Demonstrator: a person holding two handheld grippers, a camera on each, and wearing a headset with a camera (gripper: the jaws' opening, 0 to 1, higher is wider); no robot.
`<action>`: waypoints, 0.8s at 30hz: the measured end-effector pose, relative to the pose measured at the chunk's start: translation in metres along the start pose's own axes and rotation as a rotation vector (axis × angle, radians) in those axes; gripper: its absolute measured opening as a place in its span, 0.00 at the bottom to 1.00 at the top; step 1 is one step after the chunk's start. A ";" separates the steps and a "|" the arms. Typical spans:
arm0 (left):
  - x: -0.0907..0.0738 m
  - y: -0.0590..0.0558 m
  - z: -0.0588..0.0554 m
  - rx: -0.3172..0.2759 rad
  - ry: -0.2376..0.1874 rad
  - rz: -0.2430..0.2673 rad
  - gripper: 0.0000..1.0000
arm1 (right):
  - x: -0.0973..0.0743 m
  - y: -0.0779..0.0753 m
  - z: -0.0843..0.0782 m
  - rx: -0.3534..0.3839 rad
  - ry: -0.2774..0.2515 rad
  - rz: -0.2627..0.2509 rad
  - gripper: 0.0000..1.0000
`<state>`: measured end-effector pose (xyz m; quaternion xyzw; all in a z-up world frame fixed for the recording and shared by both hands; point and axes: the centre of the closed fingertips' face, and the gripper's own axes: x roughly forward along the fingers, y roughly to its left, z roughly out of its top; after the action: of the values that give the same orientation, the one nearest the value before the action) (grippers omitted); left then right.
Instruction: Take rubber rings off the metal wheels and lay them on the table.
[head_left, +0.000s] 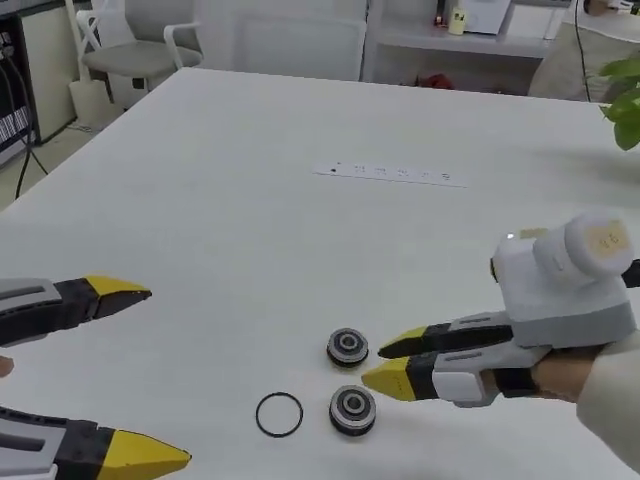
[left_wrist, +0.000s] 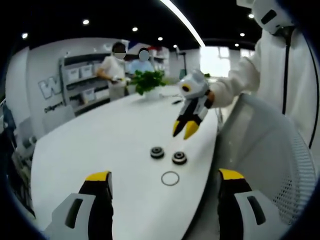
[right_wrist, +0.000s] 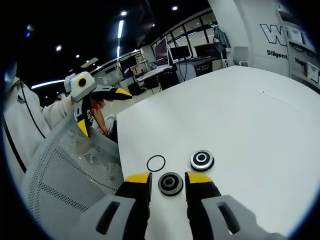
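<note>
One right gripper (head_left: 378, 363) level beside wheels (head_left: 347, 347)

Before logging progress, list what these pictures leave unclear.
- Head view: whether the far wheel and the near wheel are bare or ringed; too small.
- Head view: printing on the flat strip; too small.
- Head view: body of the left tool; cut off by the left edge.

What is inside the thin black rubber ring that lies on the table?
Inside the thin black rubber ring, bare white table shows; nothing hides it. Both round metal wheels lie outside it.
</note>
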<state>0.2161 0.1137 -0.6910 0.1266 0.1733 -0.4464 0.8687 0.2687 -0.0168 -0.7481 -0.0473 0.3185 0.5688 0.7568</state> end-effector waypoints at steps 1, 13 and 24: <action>0.002 0.000 0.003 0.000 -0.007 -0.008 0.88 | -0.001 -0.001 -0.002 0.005 0.000 -0.003 0.24; 0.038 -0.008 0.023 0.095 0.015 -0.133 0.86 | 0.004 -0.009 -0.027 -0.002 0.017 -0.018 0.27; 0.070 -0.021 0.027 0.191 0.065 -0.236 0.82 | 0.013 -0.005 -0.039 -0.029 0.052 0.001 0.27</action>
<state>0.2417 0.0404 -0.6968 0.2020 0.1716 -0.5555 0.7881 0.2584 -0.0248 -0.7871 -0.0730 0.3297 0.5725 0.7472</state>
